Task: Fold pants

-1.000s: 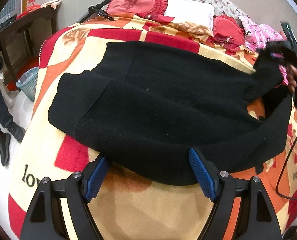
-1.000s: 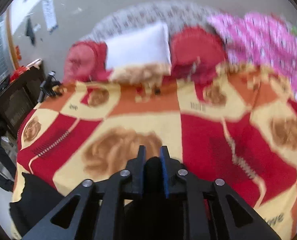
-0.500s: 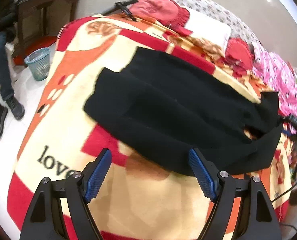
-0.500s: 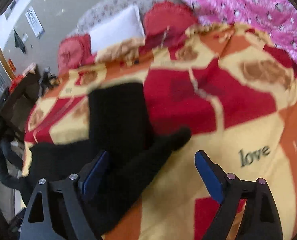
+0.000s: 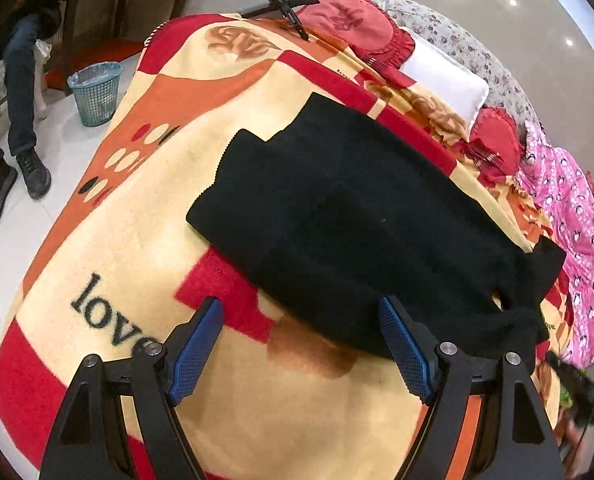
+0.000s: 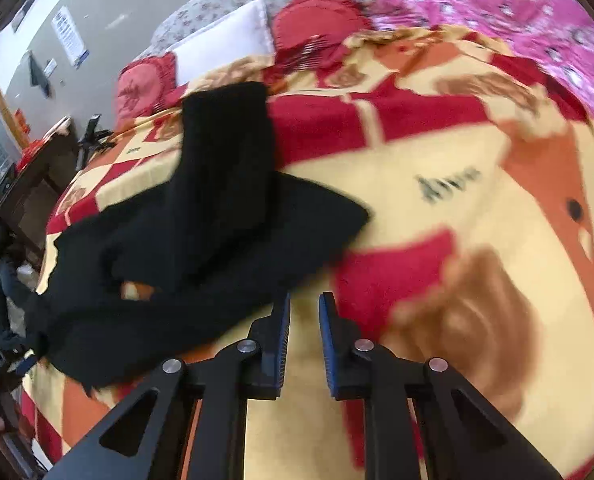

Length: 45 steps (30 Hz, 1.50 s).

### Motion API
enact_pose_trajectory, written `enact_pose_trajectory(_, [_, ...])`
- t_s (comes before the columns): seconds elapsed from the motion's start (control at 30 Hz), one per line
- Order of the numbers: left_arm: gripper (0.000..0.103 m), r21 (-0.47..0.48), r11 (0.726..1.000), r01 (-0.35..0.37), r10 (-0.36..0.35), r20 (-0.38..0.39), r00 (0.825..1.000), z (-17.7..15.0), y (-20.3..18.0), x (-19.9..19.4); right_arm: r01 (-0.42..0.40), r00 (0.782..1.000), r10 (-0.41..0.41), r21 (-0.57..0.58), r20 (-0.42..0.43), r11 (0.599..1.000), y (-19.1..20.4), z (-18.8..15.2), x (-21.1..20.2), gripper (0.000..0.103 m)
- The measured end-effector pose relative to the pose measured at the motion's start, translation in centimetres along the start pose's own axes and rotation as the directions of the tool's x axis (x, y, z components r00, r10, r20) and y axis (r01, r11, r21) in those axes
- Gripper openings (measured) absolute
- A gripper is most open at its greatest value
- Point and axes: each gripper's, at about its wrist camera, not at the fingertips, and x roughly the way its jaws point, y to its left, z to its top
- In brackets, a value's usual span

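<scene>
Black pants (image 5: 357, 216) lie folded lengthwise on a red, orange and cream blanket (image 5: 145, 240). My left gripper (image 5: 300, 308) hangs wide open over the pants' near edge, with nothing pinched between its blue pads. In the right wrist view the pants (image 6: 217, 208) spread to the left, one leg end lying loose and pointing right. My right gripper (image 6: 305, 304) hovers just off that near edge over the blanket (image 6: 477, 240). Its jaws are closing to a narrow gap, and nothing is between them.
Red cushions (image 5: 353, 20), a white pillow (image 5: 445, 76) and a pink quilt (image 5: 577, 216) crowd the head and far side of the bed. A blue waste basket (image 5: 95, 94) and a seated person's legs (image 5: 21, 92) are on the floor to the left.
My right gripper let go of the black fabric, swung wide open, drew back lower and has closed almost fully. The released leg end now rests on the blanket. My left gripper shifted and rolled, staying open.
</scene>
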Motion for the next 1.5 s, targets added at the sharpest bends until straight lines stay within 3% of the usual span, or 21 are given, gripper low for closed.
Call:
enact_pose_trajectory(0.13, [0.08,-0.043,0.999,0.016,-0.015,0.009,1.0,0.2,0.5,0.1,-0.022,1.0,0.022,0.107,0.006,0.994,-2.8,-1.3,-0.6,0.021])
enact_pose_trajectory(0.2, [0.08,-0.04,0.999,0.006,-0.006,0.013,1.0,0.2,0.5,0.3,-0.105,0.994,0.102,0.209,0.023,0.972,-4.2,-1.2,-0.7,0.038])
enact_pose_trajectory(0.23, [0.08,-0.037,0.999,0.0,0.0,0.016,1.0,0.2,0.4,0.4,-0.162,0.987,0.154,0.259,0.05,0.952,-4.8,-0.8,-0.8,0.057])
enact_pose_trajectory(0.27, [0.08,-0.032,0.999,-0.007,0.008,0.021,1.0,0.2,0.2,0.6,-0.191,0.981,0.176,0.283,0.076,0.94,-5.0,-0.5,-0.8,0.068])
enact_pose_trajectory(0.33, [0.081,-0.023,1.0,-0.019,0.02,0.024,1.0,0.0,-0.4,0.7,-0.203,0.978,0.18,0.291,0.104,0.935,-4.7,0.3,-0.6,0.068])
enact_pose_trajectory(0.53, [0.083,0.01,1.0,-0.014,0.014,0.017,1.0,0.1,-2.1,1.9,-0.193,0.981,0.196,0.279,0.018,0.941,-3.1,2.7,4.1,0.069])
enact_pose_trajectory(0.6, [0.082,0.013,1.0,-0.016,0.015,0.019,1.0,0.5,-2.4,2.3,-0.197,0.98,0.193,0.251,0.042,0.948,-2.5,3.1,4.9,0.054])
enact_pose_trajectory(0.67, [0.076,0.011,1.0,0.02,-0.021,0.016,1.0,1.2,-2.4,2.9,-0.188,0.982,0.188,0.229,0.023,0.955,-1.9,3.6,5.8,0.008])
enact_pose_trajectory(0.7, [0.052,0.006,0.999,0.045,-0.046,0.015,0.999,1.4,-2.4,3.2,-0.201,0.979,0.201,0.229,0.023,0.953,-1.8,3.7,5.9,0.008])
enact_pose_trajectory(0.77, [0.023,0.013,0.999,0.049,-0.049,-0.017,0.999,1.9,-2.1,3.9,-0.209,0.978,0.203,0.217,0.053,0.953,-1.5,4.0,5.1,0.005])
enact_pose_trajectory(0.9, [0.014,0.049,0.995,0.092,-0.093,0.019,0.995,2.1,-2.1,2.6,-0.234,0.966,0.21,0.172,0.15,0.957,-1.3,3.8,0.4,0.005])
enact_pose_trajectory(1.0, [0.014,0.092,0.987,0.133,-0.138,0.044,0.99,1.3,-1.9,0.4,-0.248,0.951,0.218,0.121,0.22,0.961,-1.6,2.3,-4.9,0.005])
enact_pose_trajectory(1.13, [0.014,0.119,0.979,0.165,-0.168,0.008,0.986,-0.4,-0.5,-0.8,-0.239,0.945,0.204,0.114,0.254,0.964,-3.5,-1.2,-9.4,0.005])
enact_pose_trajectory(1.23, [0.015,0.139,0.981,0.138,-0.136,-0.025,0.99,-1.8,0.3,-0.1,-0.194,0.968,0.166,0.138,0.188,0.971,-5.3,-4.4,-9.2,0.006])
enact_pose_trajectory(1.33, [0.019,0.074,0.987,0.14,-0.136,-0.059,0.989,-2.4,1.7,0.7,-0.141,0.989,0.13,0.192,0.068,0.971,-7.1,-6.7,-6.4,0.006])
enact_pose_trajectory(1.43, [0.04,0.021,0.99,0.142,-0.142,-0.024,0.99,-2.4,2.8,-0.2,-0.144,0.989,0.134,0.233,0.057,0.962,-8.0,-7.8,-5.3,0.006])
enact_pose_trajectory(1.5, [0.063,-0.003,0.994,0.107,-0.107,0.012,0.994,-2.2,3.4,-1.0,-0.15,0.988,0.139,0.235,0.063,0.96,-8.0,-7.7,-5.3,0.01])
